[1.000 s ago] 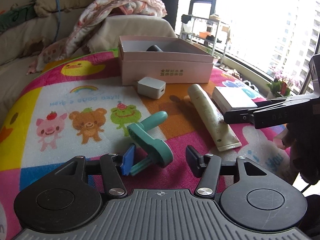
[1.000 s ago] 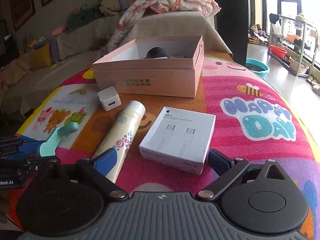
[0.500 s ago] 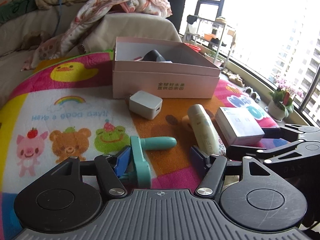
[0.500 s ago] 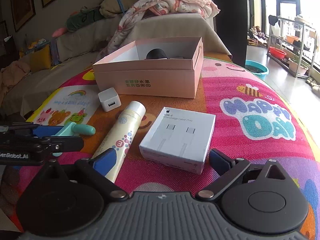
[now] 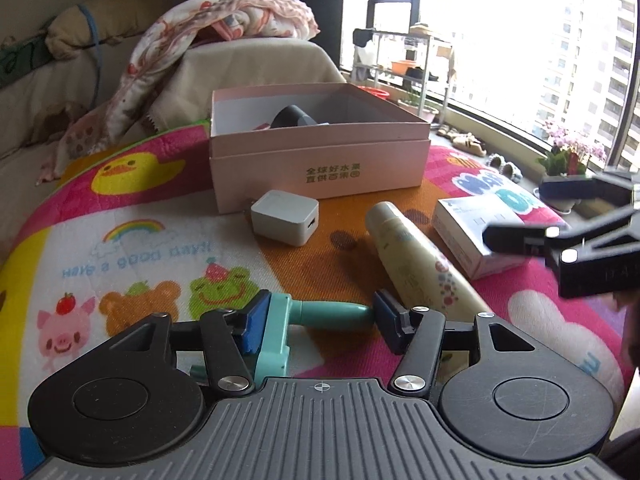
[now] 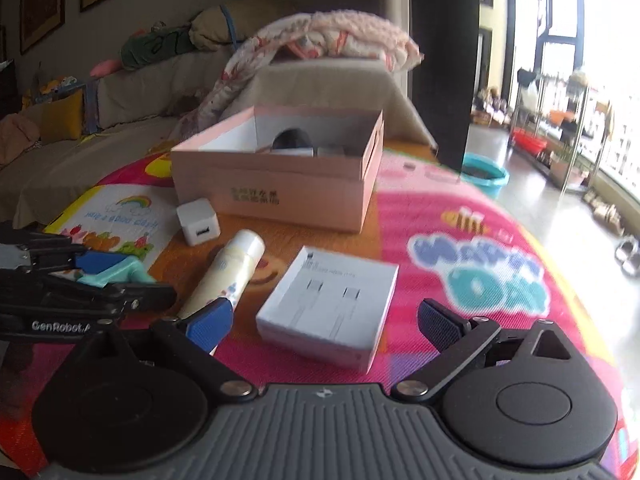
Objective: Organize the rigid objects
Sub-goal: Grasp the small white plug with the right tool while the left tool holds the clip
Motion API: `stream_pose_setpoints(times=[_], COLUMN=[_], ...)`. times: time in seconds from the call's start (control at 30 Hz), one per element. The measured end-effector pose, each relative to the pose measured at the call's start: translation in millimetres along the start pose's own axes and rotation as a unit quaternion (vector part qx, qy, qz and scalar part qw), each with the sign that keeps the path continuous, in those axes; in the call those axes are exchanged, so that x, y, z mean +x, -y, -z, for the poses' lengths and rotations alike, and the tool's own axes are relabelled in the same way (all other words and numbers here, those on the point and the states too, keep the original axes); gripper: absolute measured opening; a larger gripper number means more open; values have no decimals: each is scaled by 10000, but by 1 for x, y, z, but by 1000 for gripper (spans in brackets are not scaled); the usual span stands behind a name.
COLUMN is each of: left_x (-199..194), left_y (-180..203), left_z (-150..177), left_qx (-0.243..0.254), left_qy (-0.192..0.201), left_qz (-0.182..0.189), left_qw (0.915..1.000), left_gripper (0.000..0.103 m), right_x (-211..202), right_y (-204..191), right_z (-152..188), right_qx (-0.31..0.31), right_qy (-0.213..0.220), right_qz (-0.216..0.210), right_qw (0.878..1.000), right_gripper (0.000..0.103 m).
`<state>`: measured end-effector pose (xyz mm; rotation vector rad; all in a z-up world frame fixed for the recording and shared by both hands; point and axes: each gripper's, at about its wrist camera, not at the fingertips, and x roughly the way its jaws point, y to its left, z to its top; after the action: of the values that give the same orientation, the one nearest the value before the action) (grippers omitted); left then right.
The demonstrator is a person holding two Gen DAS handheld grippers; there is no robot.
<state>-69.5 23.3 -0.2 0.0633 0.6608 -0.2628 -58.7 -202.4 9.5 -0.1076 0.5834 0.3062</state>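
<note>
The left gripper has just been closing its jaws, and its blue pads now sit against the two ends of a teal plastic tool with a flat disc and a rounded handle: the left pad on the disc, the right pad at the handle's tip. From the left wrist view the tool lies on the colourful cartoon-printed play mat at about 6 o'clock.

A cream cylindrical tube with dotted print lies at 3 o'clock of the tool, just beside the right pad. A small white square charger block rests at 12 o'clock of the tool, near the front wall of the open pink cardboard box, in which a dark rounded object shows.

The right gripper stands wide, nothing pressed between its pads. A flat white cardboard cable box lies on the mat between and just ahead of its fingers, apart from both. In that view the tube is at 9 o'clock of the cable box, and the pink box at 12 o'clock.
</note>
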Motion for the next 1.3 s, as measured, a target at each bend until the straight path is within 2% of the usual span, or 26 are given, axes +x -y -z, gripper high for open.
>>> stream_pose_setpoints(times=[0.07,0.13,0.27,0.37,0.47,0.5,0.53,0.6,0.63,0.7,1.03,1.17,1.3], left_x=[-9,-17,-30,-34,-38,-39,-40,-42,-44,-46,-50,-51,-53], left_y=[-6,-15,-28,-32,-32,-32,-32,-31,-30,-28,-18,-21,-19], left_z=[7,15,24,26,27,28,29,30,32,34,43,42,45], left_qx=[-60,-183,-398,-417,-357,-323,-285,-197,-143,-49,762,522,535], left_qy=[4,31,61,35,-1,-18,-30,-55,-68,-87,-38,-150,-84], left_qz=[-11,-19,-57,-83,-59,-37,-11,40,59,85,227,307,223], left_qw=[10000,9998,9992,9991,9993,9995,9996,9998,9999,9999,9968,9981,9983], left_gripper=[61,61,61,62,62,62,62,62,62,62,61,61,61], right_x=[-9,-8,29,71,107,115,122,127,124,117,39,24,16], right_y=[-11,-24,-57,-84,-104,-109,-115,-118,-117,-115,-80,-72,-68], right_z=[-12,-26,-51,-69,-79,-80,-79,-77,-77,-77,-60,-40,-22], right_qx=[-377,-615,-737,-831,-893,-964,-1043,-1105,-1108,-1191,-1352,-1399,-1369], right_qy=[271,245,-287,-652,-884,-927,-980,-1038,-1042,-1129,-819,-898,-916], right_qz=[100,-133,-790,-823,-811,-753,-689,-724,-790,-837,-972,-1014,-1163], right_qw=[9989,9977,9937,9910,9888,9882,9873,9858,9852,9829,9826,9809,9795], right_gripper=[99,99,99,97,90,87,78,67,49,34,32,33,35])
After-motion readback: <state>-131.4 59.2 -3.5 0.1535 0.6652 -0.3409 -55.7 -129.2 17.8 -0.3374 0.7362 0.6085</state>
